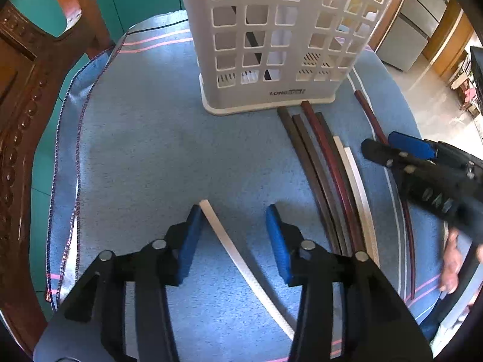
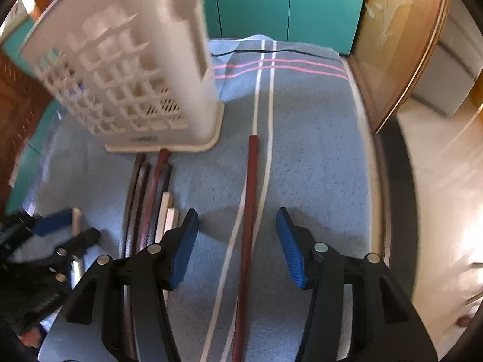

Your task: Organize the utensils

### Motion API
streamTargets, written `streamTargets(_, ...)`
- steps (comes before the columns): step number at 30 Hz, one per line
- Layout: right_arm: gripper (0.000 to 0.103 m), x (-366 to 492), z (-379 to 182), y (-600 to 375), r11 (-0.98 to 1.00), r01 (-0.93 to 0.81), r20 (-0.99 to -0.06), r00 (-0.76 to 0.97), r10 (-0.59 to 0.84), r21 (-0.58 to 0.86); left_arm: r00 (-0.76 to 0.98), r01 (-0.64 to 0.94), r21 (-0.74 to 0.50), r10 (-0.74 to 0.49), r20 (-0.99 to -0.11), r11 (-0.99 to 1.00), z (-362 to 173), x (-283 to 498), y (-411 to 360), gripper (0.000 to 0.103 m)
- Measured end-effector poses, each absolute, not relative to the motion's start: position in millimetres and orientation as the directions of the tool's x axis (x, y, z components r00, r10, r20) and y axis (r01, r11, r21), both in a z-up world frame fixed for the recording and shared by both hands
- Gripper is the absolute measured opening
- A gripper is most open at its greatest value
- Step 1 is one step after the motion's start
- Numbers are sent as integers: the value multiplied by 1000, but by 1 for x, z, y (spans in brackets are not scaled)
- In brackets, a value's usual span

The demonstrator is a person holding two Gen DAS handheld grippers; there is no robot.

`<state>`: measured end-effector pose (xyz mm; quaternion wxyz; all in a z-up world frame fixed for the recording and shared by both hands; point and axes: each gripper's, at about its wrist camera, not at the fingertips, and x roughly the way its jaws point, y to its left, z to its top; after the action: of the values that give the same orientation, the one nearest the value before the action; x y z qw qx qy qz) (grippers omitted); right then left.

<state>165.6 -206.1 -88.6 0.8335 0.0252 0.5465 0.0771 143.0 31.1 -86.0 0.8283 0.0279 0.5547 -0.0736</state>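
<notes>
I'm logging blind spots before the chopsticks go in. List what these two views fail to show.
- Basket top: cut off by the left wrist view's upper edge; its contents show only as a dark stick and white pieces through the holes.
- Basket in the right wrist view: motion-blurred, contents unreadable.
- Near ends of the white chopstick and the red chopstick: hidden under each gripper's body.
- Bundle of chopsticks: overlapping, exact count unclear.

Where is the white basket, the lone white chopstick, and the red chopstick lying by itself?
white basket (image 1: 271,90), left wrist view, front wall near base.
lone white chopstick (image 1: 241,262), left wrist view, mid-shaft.
lone red chopstick (image 2: 249,211), right wrist view, mid-shaft.
</notes>
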Motion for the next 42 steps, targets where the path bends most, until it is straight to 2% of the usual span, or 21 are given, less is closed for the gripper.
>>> streamTargets(4,53,171,-85,-231,975,-72,-901,372,224,212,372,162,-42,-100,-923,986,-85,146,23,44)
streamTargets(7,53,178,-83,-239,981,-67,-900,389,194,183,373,166,-40,-100,-923,985,-83,138,29,44)
streamTargets(12,53,195,-77,-214,988,-146,-892,437,111,52,371,149,-54,-107,-922,987,-82,136,31,44)
streamTargets(15,35,202,-89,-195,985,-175,-910,409,68,-4,379,135,-59,-107,-919,989,-80,136,30,38)
streamTargets(17,15,204,-89,-190,983,-181,-907,414,73,-3,383,124,-70,-113,-917,990,-82,133,29,13)
streamTargets(18,7,205,-87,-189,983,-185,-911,402,91,17,381,120,-84,-124,-916,989,-88,144,27,13)
streamTargets(24,7,193,-74,-187,981,-179,-894,424,144,73,412,134,-122,-168,-895,983,-83,147,23,7)
streamTargets(31,7,152,-5,-215,959,-202,-775,568,278,196,542,173,-166,-235,-807,971,-17,119,31,7)
streamTargets(38,7,116,73,-242,917,-277,-608,687,398,288,698,219,-187,-288,-656,958,65,88,31,7)
streamTargets(42,7,107,95,-248,905,-299,-544,725,422,304,784,237,-168,-291,-549,957,115,70,36,7)
